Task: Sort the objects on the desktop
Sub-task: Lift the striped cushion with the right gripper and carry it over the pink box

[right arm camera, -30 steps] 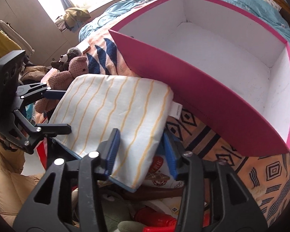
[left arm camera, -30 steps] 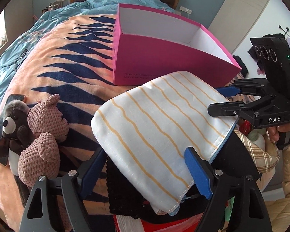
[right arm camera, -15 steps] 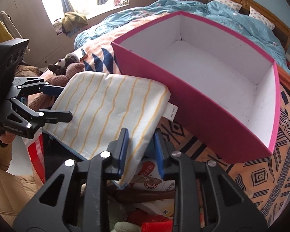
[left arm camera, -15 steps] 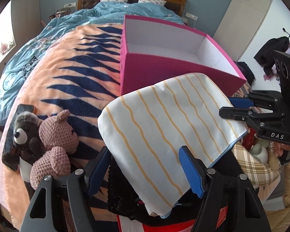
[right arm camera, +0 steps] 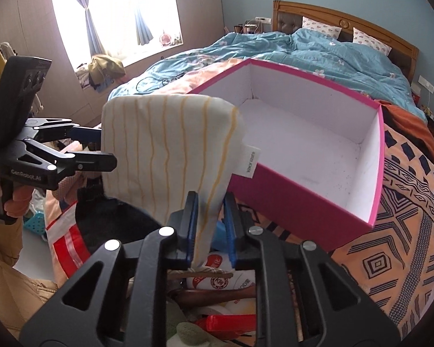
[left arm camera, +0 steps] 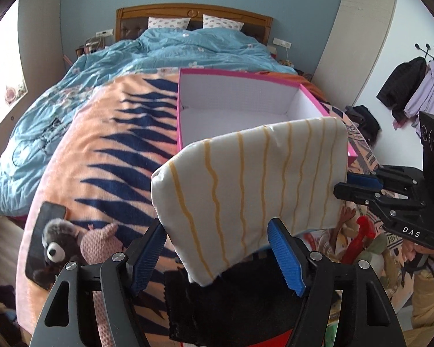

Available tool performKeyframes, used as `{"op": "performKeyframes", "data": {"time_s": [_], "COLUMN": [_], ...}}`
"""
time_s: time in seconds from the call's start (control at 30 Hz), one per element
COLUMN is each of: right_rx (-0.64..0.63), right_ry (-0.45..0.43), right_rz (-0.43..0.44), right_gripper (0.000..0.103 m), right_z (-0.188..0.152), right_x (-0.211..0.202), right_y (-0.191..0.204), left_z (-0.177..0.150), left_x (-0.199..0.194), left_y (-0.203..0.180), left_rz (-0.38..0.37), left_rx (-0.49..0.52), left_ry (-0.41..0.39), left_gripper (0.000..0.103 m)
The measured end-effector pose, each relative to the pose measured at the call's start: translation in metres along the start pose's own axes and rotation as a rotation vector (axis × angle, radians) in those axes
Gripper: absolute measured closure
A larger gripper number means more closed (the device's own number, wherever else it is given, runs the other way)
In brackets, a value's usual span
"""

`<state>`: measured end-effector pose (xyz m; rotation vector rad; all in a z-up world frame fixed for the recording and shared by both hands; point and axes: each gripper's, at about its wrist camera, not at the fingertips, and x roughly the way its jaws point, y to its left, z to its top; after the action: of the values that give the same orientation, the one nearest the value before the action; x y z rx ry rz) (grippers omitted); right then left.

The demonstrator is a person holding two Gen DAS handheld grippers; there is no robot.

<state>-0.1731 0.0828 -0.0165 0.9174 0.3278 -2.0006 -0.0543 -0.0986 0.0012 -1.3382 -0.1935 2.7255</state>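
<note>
A white cushion with wavy yellow stripes [left arm camera: 254, 190] hangs in the air in front of an open pink box [left arm camera: 185, 133] with a white inside. My right gripper [right arm camera: 209, 225] is shut on the cushion's lower edge [right arm camera: 170, 150] and holds it up. It shows in the left wrist view [left arm camera: 348, 183] at the cushion's right side. My left gripper [left arm camera: 217, 256] is open, its blue pads either side of the cushion's lower corner, not pinching it. It also shows in the right wrist view [right arm camera: 98, 147], left of the cushion.
The pink box [right arm camera: 303, 196] lies on an orange and navy blanket [left arm camera: 101, 159] on the bed. Two soft toys [left arm camera: 81, 248] lie at the left. A black cloth [left arm camera: 240, 297] and a heap of bottles and toys [right arm camera: 217, 295] lie below the grippers.
The cushion has been lifted and tipped upright, nearer the box. My right gripper closed on its edge. My left gripper stayed open and dropped back from it.
</note>
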Motion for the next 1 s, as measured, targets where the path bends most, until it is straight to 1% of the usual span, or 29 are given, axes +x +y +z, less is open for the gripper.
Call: {"op": "performKeyframes", "data": {"time_s": [0.33, 0.7, 0.8, 1.0], "right_rx": [0.033, 0.047, 0.053, 0.053], "right_ry": [-0.073, -0.152, -0.166, -0.172], "right_rz": [0.001, -0.031, -0.033, -0.049], "right_gripper": [0.084, 0.084, 0.084, 0.084], "right_z": [0.010, 0.033, 0.039, 0.051], "right_x": [-0.021, -0.041, -0.043, -0.038], "right_y": [-0.009, -0.028, -0.034, -0.046], "left_z": [0.030, 0.074, 0.085, 0.105], "left_x": [-0.003, -0.006, -0.003, 0.007], "left_y": [-0.007, -0.018, -0.019, -0.019], "left_rz": [-0.006, -0.005, -0.012, 0.000], "left_rx": [0.021, 0.044, 0.040, 0.042], "left_ry": [-0.016, -0.081, -0.086, -0.097], "left_gripper": [0.030, 0.030, 0.030, 0.030]}}
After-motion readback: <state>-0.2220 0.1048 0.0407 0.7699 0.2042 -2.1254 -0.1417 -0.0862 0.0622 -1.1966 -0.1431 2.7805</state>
